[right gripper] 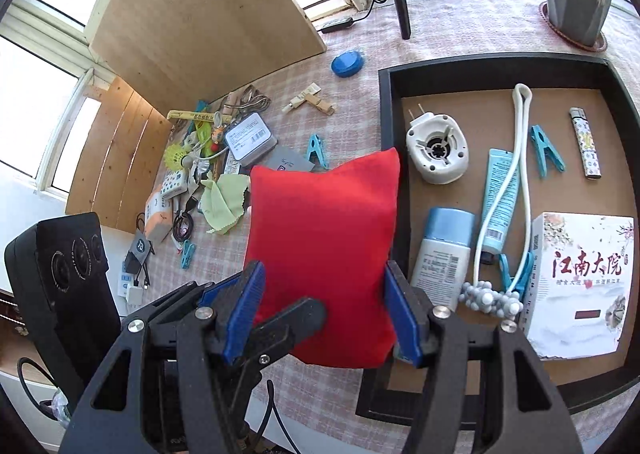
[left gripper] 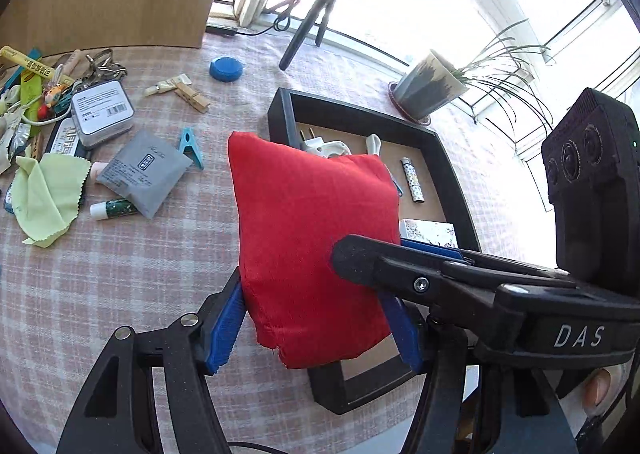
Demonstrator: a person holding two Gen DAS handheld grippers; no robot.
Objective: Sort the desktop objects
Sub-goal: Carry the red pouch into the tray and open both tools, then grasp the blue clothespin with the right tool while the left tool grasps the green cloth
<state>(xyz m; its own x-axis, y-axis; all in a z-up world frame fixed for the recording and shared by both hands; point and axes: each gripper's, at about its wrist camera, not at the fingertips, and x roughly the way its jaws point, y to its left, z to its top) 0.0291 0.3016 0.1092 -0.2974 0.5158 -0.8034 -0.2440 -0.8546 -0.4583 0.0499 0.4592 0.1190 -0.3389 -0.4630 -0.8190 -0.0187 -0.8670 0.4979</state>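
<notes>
A red cloth bag (left gripper: 312,238) hangs above the checked tablecloth, over the near left rim of a black-framed tray (left gripper: 280,113). My left gripper (left gripper: 316,334) is shut on the bag's lower end, its blue pads pressing both sides. One of the right gripper's fingers (left gripper: 360,258) reaches in from the right across the cloth. In the right wrist view the right gripper (right gripper: 324,314) is also shut on the red bag (right gripper: 324,230), beside the tray (right gripper: 386,133). The left gripper's finger (right gripper: 300,314) crosses in front.
The tray holds a white plug-in device (right gripper: 436,149), a lighter (right gripper: 586,145), a blue clip (right gripper: 546,149), a tube, a bottle (right gripper: 442,250), a white cord and a printed box (right gripper: 580,286). Loose clutter (right gripper: 212,157) lies left; a potted plant (left gripper: 428,89), a tripod and a blue lid (left gripper: 226,69) stand behind.
</notes>
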